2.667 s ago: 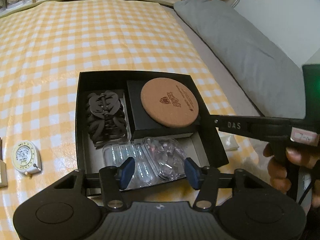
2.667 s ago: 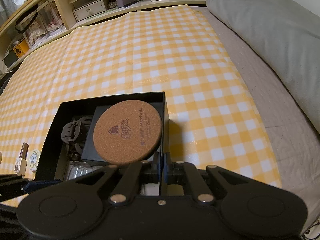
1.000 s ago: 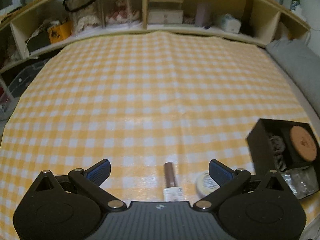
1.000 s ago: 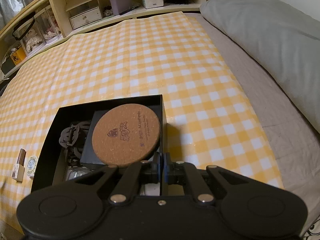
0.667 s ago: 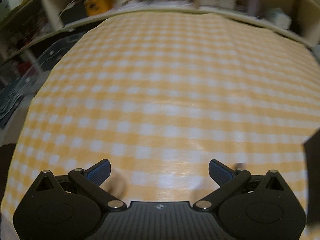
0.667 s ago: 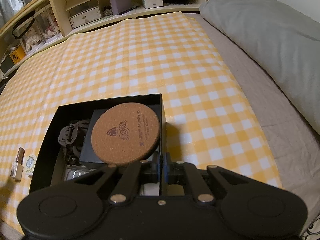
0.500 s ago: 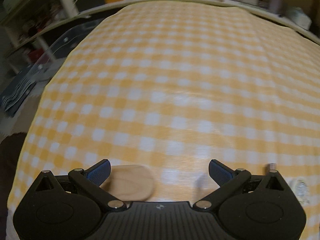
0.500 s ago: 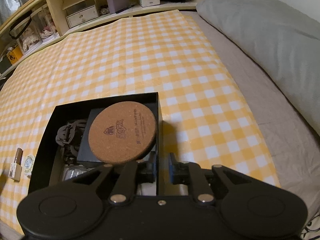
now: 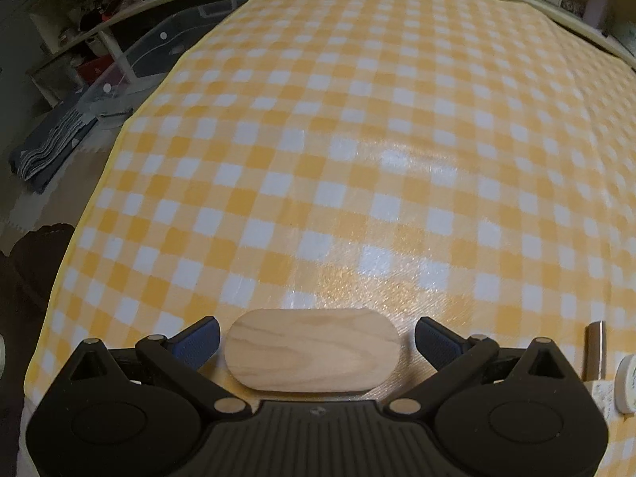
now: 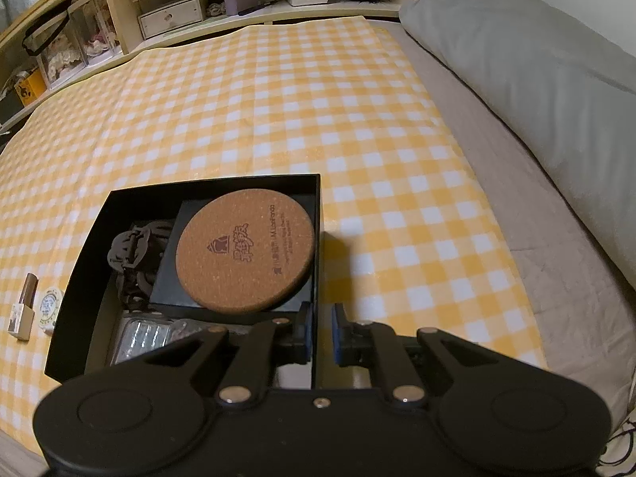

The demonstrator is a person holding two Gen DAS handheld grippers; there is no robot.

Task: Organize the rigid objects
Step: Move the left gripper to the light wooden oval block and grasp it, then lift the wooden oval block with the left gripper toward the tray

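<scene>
An oval wooden block (image 9: 312, 350) lies on the yellow checked cloth between the fingers of my open left gripper (image 9: 314, 338), not touching either pad. A black box (image 10: 95, 234) holds a cork coaster (image 10: 244, 250) on a small black box, a dark hair claw (image 10: 133, 254) and clear plastic cases (image 10: 143, 338). My right gripper (image 10: 319, 332) straddles the box's right wall with its jaws slightly apart, no longer pinching it. A brown tube (image 10: 26, 298) and a round white tape measure (image 10: 49, 304) lie left of the box; both show at the right edge of the left wrist view, the tube (image 9: 595, 351).
A grey pillow (image 10: 536, 79) lies along the right side on a grey sheet. Wooden shelves (image 10: 167, 8) with boxes stand at the back. In the left wrist view the cloth's left edge (image 9: 103, 167) drops to the floor with folded fabric (image 9: 51, 143).
My left gripper swung left from the box, opened wide and came over the wooden block. My right gripper opened slightly, releasing its pinch on the box wall.
</scene>
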